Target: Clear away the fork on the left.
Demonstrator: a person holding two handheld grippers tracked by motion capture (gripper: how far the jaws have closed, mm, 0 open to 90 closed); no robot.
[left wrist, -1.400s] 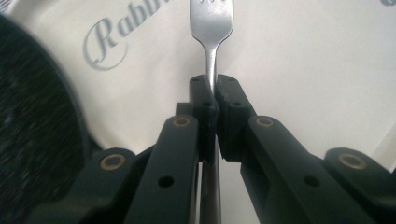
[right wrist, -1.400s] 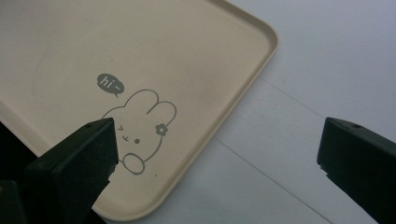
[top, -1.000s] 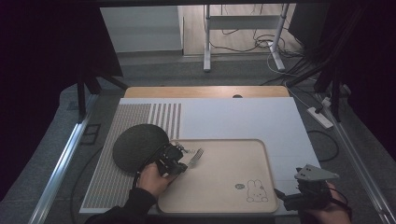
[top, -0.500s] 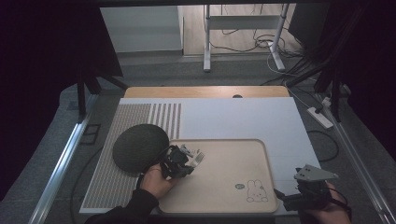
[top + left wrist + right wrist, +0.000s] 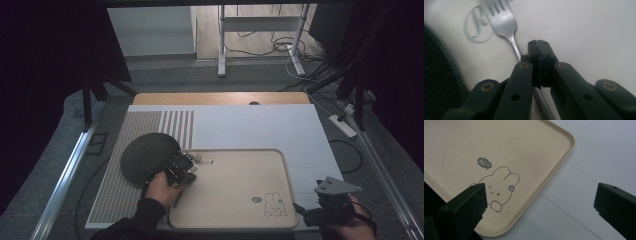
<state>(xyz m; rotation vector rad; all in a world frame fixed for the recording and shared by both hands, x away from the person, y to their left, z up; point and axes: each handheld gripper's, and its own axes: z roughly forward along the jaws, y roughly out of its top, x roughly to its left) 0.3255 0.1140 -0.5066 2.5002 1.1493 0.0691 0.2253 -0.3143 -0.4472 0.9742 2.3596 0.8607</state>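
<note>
A silver fork (image 5: 501, 17) lies on the beige tray (image 5: 235, 200) near its far left corner, tines over grey printed lettering. My left gripper (image 5: 539, 42) is shut, its tips meeting just right of the fork's neck, and the handle runs underneath the jaws. From above, the left gripper (image 5: 189, 165) sits at the tray's left edge in a hand. My right gripper (image 5: 539, 195) stands open above the tray's near right corner (image 5: 559, 162), with nothing between its jaws and the bunny print below. It shows at the lower right as the right gripper (image 5: 302, 212).
A dark round mat (image 5: 145, 155) lies left of the tray, touching its edge, and shows as the dark mat (image 5: 436, 75) beside the fork. Both rest on a white table sheet (image 5: 240, 125) with a dotted, striped left part. Cables and stand legs lie on the floor behind.
My left gripper edged right toward the fork's tines, then drew back left and slightly lower along the handle. The fork stayed in place. The right gripper kept still.
</note>
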